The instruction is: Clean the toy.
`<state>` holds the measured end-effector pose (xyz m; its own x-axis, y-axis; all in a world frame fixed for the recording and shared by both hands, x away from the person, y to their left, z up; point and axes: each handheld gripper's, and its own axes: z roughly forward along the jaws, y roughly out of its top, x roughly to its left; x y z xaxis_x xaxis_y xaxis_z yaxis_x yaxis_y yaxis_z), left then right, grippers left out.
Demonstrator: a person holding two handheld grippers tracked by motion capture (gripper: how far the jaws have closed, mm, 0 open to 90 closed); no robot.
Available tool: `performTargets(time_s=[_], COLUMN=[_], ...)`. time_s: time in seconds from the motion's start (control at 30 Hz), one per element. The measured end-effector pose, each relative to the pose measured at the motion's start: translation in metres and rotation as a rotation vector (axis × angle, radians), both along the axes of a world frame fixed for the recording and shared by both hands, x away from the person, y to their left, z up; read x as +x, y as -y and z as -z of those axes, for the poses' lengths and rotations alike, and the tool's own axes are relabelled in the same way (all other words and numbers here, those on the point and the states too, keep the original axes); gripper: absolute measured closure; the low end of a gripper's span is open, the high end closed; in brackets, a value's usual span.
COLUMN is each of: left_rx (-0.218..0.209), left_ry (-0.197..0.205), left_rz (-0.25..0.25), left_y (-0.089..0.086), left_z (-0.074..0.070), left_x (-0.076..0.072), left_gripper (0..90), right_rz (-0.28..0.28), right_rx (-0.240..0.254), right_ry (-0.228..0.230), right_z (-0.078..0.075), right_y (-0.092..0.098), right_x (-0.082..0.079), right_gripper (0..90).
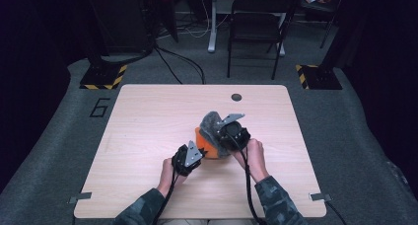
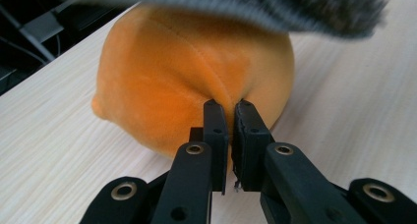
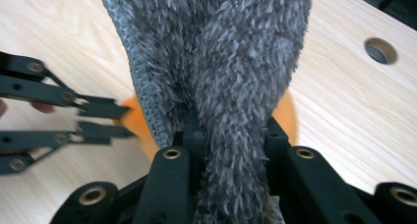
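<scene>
**Orange plush pinched, grey cloth gripped above it**

The left gripper [image 2: 228, 105] has its fingers [image 2: 215, 130] drawn together on a small fold of the orange plush toy [image 2: 187, 71], the fabric puckering where the tips bite into its near side. The right gripper [image 3: 228, 135] has its fingers clamped on a bunched fold of the shaggy grey cloth [image 3: 221, 52], which rises out of them and spreads upward, its stitched hem showing along one edge.

The plush toy sits on the worktop [image 1: 148, 111], a little toward the person's side of its middle. The grey cloth is draped over the toy's top and far side (in the left gripper view it hangs as a blurred fringe across the upper edge, just above the orange dome). No container is among these things; the cloth simply covers part of the toy.

From above, the left gripper [image 1: 189, 157] lies low at the toy's near left flank, pointing forward and to the right, with the left hand [image 1: 167, 171] behind it close to the worktop. The right gripper [image 1: 231, 131] sits higher, over the toy's right side, tilted down into the cloth, with the right hand [image 1: 255, 158] behind it. Both forearms, in patterned sleeves, come in from the near edge. A round hole [image 1: 236, 97] marks the worktop's far side, well apart from the toy.
</scene>
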<state>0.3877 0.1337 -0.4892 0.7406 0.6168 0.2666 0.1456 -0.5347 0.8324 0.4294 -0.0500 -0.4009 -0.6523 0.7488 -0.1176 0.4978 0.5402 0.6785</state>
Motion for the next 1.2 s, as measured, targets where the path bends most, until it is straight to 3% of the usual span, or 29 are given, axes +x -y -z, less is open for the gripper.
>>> performTargets(time_s=[0.13, 0.2, 0.5, 0.77, 1.03, 1.2], left_rx=[0.021, 0.018, -0.01, -0.027, -0.03, -0.034], left_ry=[-0.016, -0.022, -0.042, -0.056, -0.057, -0.067], left_rz=[0.013, 0.016, 0.008, 0.011, 0.014, 0.007], left_y=[0.002, 0.002, -0.001, -0.003, -0.003, -0.005], left_z=[0.002, 0.003, 0.005, 0.005, 0.005, 0.005], left_x=[0.0, 0.0, 0.003, 0.005, 0.005, 0.006], left_gripper=[85.0, 84.9, 84.0, 82.8, 82.3, 82.1], right_rz=[-0.015, 0.0, 0.058, 0.13, 0.196, 0.228], right_rx=[-0.085, -0.069, -0.07, -0.036, -0.005, -0.06], right_ry=[0.007, -0.025, -0.067, -0.13, -0.216, -0.292], right_z=[0.016, 0.019, 0.023, 0.04, 0.062, 0.09], right_y=[-0.012, -0.01, 0.01, 0.037, 0.056, 0.058], right_x=[-0.001, 0.001, 0.012, 0.029, 0.042, 0.047], right_gripper=[72.6, 72.7, 72.5, 72.5, 72.5, 72.5])
